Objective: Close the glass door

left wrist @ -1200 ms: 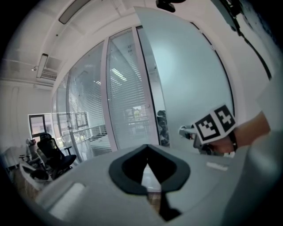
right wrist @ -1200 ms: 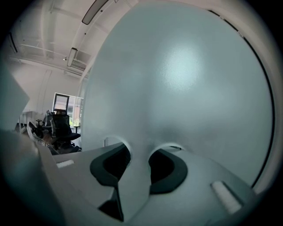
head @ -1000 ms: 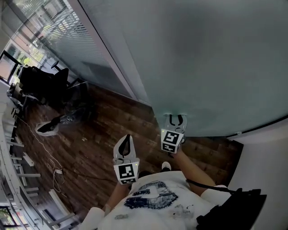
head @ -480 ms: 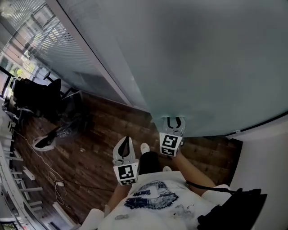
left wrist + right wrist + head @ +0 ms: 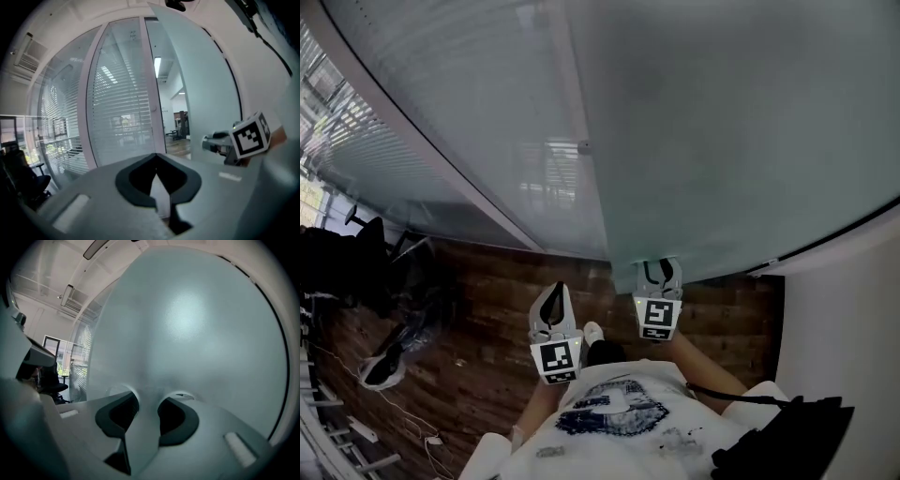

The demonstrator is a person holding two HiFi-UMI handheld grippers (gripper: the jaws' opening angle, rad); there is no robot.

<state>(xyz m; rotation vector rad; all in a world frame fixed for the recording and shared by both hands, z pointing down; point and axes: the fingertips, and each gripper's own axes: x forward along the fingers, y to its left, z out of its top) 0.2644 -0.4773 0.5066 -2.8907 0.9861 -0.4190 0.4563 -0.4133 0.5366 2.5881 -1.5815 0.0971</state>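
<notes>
While right gripper (image 5: 660, 269) sits at 6 o'clock, jaws partly apart, tips right at the frosted glass door (image 5: 722, 141), nothing clamped | left gripper (image 5: 553, 291) at 7 o'clock: jaws closed tip to tip, empty, clear of glass | door spans 12 to 3 o'clock | blinds partition (image 5: 459, 141) at 10 o'clock

Frosted glass door (image 5: 722, 141) stands upright, slightly ajar.
</notes>
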